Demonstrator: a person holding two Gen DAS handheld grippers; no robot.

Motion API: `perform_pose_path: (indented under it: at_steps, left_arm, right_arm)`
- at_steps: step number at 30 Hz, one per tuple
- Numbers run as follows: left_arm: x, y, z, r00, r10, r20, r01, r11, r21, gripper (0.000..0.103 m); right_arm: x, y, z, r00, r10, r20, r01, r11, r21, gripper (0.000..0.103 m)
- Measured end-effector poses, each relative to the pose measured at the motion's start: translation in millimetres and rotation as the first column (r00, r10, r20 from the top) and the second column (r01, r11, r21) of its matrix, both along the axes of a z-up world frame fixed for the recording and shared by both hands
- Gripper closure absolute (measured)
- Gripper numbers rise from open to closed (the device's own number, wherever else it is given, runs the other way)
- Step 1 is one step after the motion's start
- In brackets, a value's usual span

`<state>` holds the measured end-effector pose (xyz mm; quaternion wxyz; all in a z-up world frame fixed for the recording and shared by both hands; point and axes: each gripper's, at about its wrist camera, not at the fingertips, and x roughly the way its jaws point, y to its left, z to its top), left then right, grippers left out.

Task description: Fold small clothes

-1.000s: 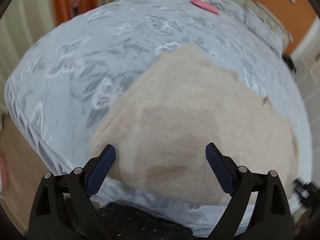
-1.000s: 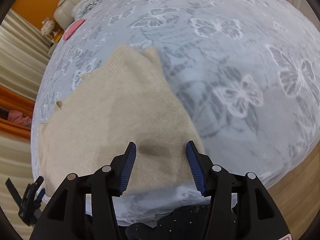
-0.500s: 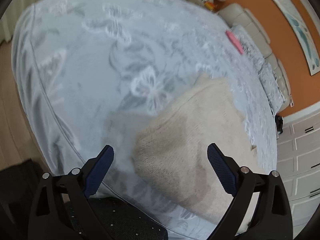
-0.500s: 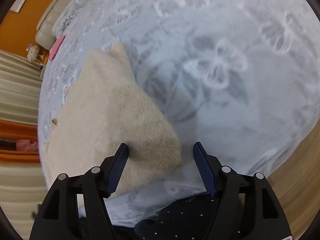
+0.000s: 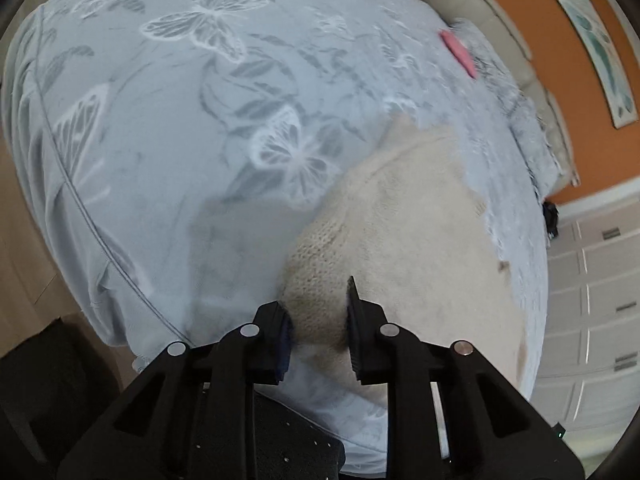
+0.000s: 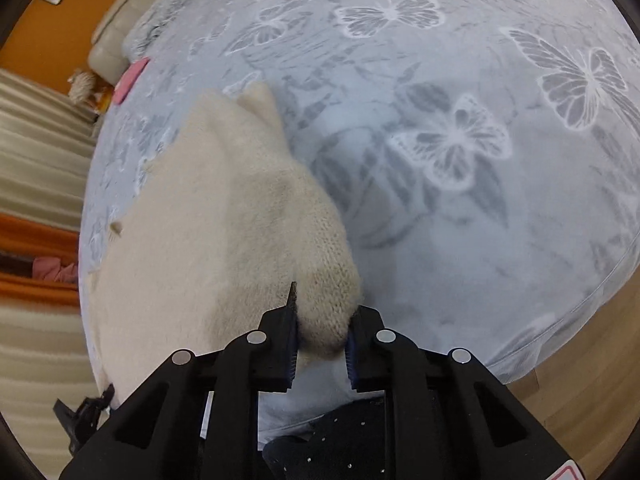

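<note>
We see a large bed (image 5: 168, 152) covered with a pale blue-grey blanket (image 6: 460, 208) that has a print of white and grey butterflies. On the near part of the bed, close to its near edge, lies the cream knitted garment (image 5: 408, 240), spread mostly flat. Its far end points toward the head of the bed. A small pink object (image 5: 458, 53) lies far away, near the head edge of the bed, well apart from the garment. Behind the bed there is an orange wall (image 5: 568, 92) and a beige padded headboard (image 5: 500, 32).

Our left gripper (image 5: 318, 326) is at one near corner of the garment. Its jaws have just been closing, and now they pinch a raised bunch of the knit between the blue pads. Our right gripper (image 6: 322, 330) is at the other near corner of the garment. Its jaws have also just been closing, and they squeeze a fold of the same knit. Both grippers point steeply down to the near edge of the bed. In the right wrist view, the left gripper shows small and dark at the lower left.
</note>
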<state>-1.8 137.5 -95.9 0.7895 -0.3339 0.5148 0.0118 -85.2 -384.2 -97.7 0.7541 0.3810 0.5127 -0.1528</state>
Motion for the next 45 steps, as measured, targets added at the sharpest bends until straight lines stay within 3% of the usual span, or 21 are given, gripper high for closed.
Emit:
perform_pose_path:
  at_steps: [2, 4, 5, 8, 12, 14, 15, 16, 17, 18, 19, 20, 23, 26, 29, 33, 35, 40, 45]
  left_arm:
    - [0, -8, 7, 1.0, -0.016, 0.001, 0.016, 0.999, 0.042, 0.075]
    - [-2, -15, 16, 1.0, -0.031, 0.003, 0.03, 0.995, 0.096, 0.051]
    - [-3, -17, 19, 1.0, -0.029, 0.001, 0.028, 0.994, 0.105, 0.028]
    - [1, -15, 21, 1.0, -0.003, 0.017, 0.003, 0.999, 0.048, 0.024]
    - [19, -12, 2, 0.996, 0.038, -0.081, -0.039, 0.999, -0.021, 0.014]
    - [25, -17, -8, 0.992, 0.043, -0.122, -0.048, 0.998, -0.037, 0.015]
    - [26, -19, -8, 0.993, 0.049, -0.105, -0.053, 0.998, -0.033, 0.023]
    - [26, -21, -4, 0.997, 0.042, -0.062, -0.044, 0.998, -0.033, 0.034]
    - [26, -23, -2, 0.999, 0.026, -0.043, -0.028, 0.999, -0.034, 0.052]
    - [26, -24, 1, 0.999, 0.019, -0.031, -0.02, 0.999, -0.026, 0.069]
    - [24, -22, 4, 1.0, 0.027, -0.015, -0.028, 0.998, -0.048, 0.078]
    - [22, -18, 7, 0.999, 0.038, -0.004, -0.039, 0.995, -0.091, 0.078]
    - [18, -12, 21, 0.998, 0.051, 0.034, -0.047, 0.991, -0.126, 0.081]
    - [17, -18, 48, 0.995, 0.01, 0.103, 0.0, 0.995, -0.096, 0.082]
    - [17, -31, 74, 0.985, -0.04, 0.167, 0.05, 0.997, -0.052, 0.082]
    - [18, -60, 104, 0.966, -0.112, 0.233, 0.116, 0.993, -0.005, 0.083]
    - [21, -84, 121, 0.95, -0.168, 0.264, 0.167, 0.986, 0.027, 0.083]
    - [15, -143, 150, 0.891, -0.314, 0.327, 0.304, 0.949, 0.08, 0.083]
    - [3, -225, 158, 0.818, -0.461, 0.344, 0.438, 0.887, 0.147, 0.083]
  right_arm:
    - [-2, 8, 14, 1.0, 0.011, 0.006, -0.011, 0.998, -0.057, 0.079]
    - [-7, 17, 29, 1.0, 0.003, 0.008, -0.002, 0.99, -0.142, 0.074]
    - [-11, 23, 37, 1.0, -0.006, 0.014, 0.008, 0.981, -0.192, 0.07]
    - [-18, 38, 58, 0.998, 0.005, 0.063, 0.012, 0.963, -0.27, 0.058]
    - [6, 71, 73, 0.984, 0.159, 0.084, -0.125, 0.941, -0.316, 0.048]
    - [23, 95, 76, 0.961, 0.262, 0.088, -0.22, 0.918, -0.331, 0.05]
    - [38, 110, 77, 0.94, 0.327, 0.097, -0.28, 0.902, -0.327, 0.055]
    - [52, 125, 78, 0.916, 0.387, 0.105, -0.338, 0.886, -0.319, 0.079]
    - [63, 136, 78, 0.902, 0.421, 0.101, -0.372, 0.873, -0.316, 0.101]
    - [81, 151, 76, 0.881, 0.465, 0.085, -0.42, 0.853, -0.309, 0.103]
    - [98, 163, 73, 0.864, 0.498, 0.077, -0.455, 0.837, -0.305, 0.103]
    - [107, 171, 72, 0.855, 0.514, 0.071, -0.471, 0.825, -0.312, 0.103]
    - [146, 197, 62, 0.832, 0.554, 0.029, -0.517, 0.793, -0.323, 0.103]
    - [172, 204, 37, 0.822, 0.569, -0.027, -0.555, 0.789, -0.262, 0.103]
    - [180, 214, 4, 0.795, 0.595, -0.119, -0.605, 0.762, -0.229, 0.103]
    - [179, 217, 7, 0.771, 0.625, -0.121, -0.633, 0.731, -0.255, 0.103]
    - [176, 208, 17, 0.774, 0.628, -0.078, -0.626, 0.742, -0.241, 0.103]
    - [135, 137, 54, 0.872, 0.471, 0.132, -0.45, 0.878, -0.16, 0.099]
    - [72, 64, 67, 0.926, 0.327, 0.188, -0.305, 0.942, -0.136, 0.095]
